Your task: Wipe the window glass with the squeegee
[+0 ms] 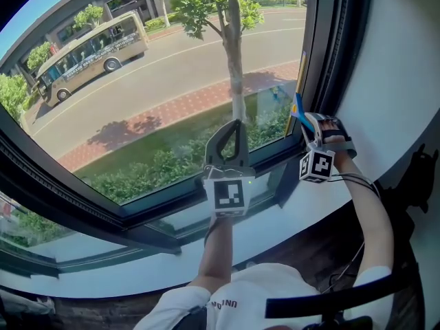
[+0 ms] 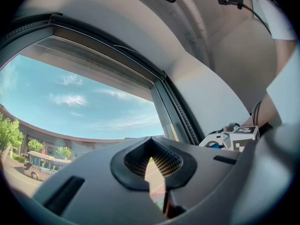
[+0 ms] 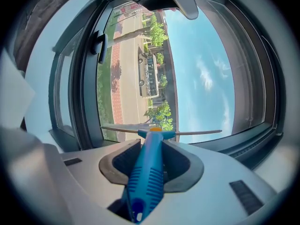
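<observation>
Our shirt [image 1: 234, 298], its print cut off and unreadable, sits below one window [image 1: 137, 122]. Beyond the window are one bus [image 1: 93, 57] and one tree [image 1: 234, 60]. We hold two grippers. The left gripper [image 1: 236, 125] is clenched on nothing at mid-window. The right gripper [image 1: 308, 122] grasps the one blue squeegee [image 3: 149, 170], its blade by the window's right frame.

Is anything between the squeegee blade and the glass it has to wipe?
Nothing visible lies between the squeegee, clamped in the right hand-held gripper, and the window glass at its right edge. Only the left hand-held gripper, shut and empty, hangs before the glass further left, possibly in a leftward sweep's path.
</observation>
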`<state>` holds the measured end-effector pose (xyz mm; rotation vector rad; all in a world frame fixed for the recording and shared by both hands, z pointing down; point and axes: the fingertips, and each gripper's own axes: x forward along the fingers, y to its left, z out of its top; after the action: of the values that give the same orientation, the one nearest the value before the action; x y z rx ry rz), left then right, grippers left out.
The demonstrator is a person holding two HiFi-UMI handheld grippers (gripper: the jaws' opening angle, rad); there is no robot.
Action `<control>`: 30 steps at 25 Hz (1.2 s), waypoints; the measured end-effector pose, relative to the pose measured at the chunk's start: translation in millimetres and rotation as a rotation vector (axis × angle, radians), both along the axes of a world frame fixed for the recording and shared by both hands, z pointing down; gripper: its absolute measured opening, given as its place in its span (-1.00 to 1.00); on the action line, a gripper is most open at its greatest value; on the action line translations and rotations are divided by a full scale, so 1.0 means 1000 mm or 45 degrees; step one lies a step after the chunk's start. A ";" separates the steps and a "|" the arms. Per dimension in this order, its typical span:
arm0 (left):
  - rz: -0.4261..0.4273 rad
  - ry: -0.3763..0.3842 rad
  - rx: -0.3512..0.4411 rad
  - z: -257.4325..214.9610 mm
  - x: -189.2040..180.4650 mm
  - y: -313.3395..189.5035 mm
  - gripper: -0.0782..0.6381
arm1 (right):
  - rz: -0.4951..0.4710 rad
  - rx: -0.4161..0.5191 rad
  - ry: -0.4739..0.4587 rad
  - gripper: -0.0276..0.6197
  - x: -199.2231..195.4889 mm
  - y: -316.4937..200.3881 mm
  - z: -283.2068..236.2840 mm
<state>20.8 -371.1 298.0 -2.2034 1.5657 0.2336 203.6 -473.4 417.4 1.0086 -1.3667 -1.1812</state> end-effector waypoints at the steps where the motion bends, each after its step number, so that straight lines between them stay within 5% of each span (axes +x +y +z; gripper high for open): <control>1: -0.002 -0.002 0.002 -0.001 -0.001 0.001 -0.78 | 0.010 -0.004 -0.004 -0.47 0.001 -0.001 0.000; 11: -0.018 0.005 0.000 -0.003 -0.011 0.006 -0.78 | 0.073 -0.022 0.000 -0.47 0.012 -0.005 0.005; 18: -0.073 -0.044 0.043 -0.014 -0.029 0.022 -0.79 | -0.062 0.096 -0.056 -0.47 -0.020 0.032 -0.030; 22: -0.121 -0.102 0.128 -0.033 -0.040 0.044 -0.78 | -0.183 0.268 -0.272 -0.47 -0.051 0.083 -0.086; 30: -0.330 -0.180 0.245 -0.078 -0.098 0.099 -0.79 | -0.500 0.468 -1.022 -0.47 -0.129 0.178 -0.199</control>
<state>-76.8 -272.4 219.7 -1.8110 1.6546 0.1395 74.5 -295.8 218.5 1.6386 -2.0873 -1.4160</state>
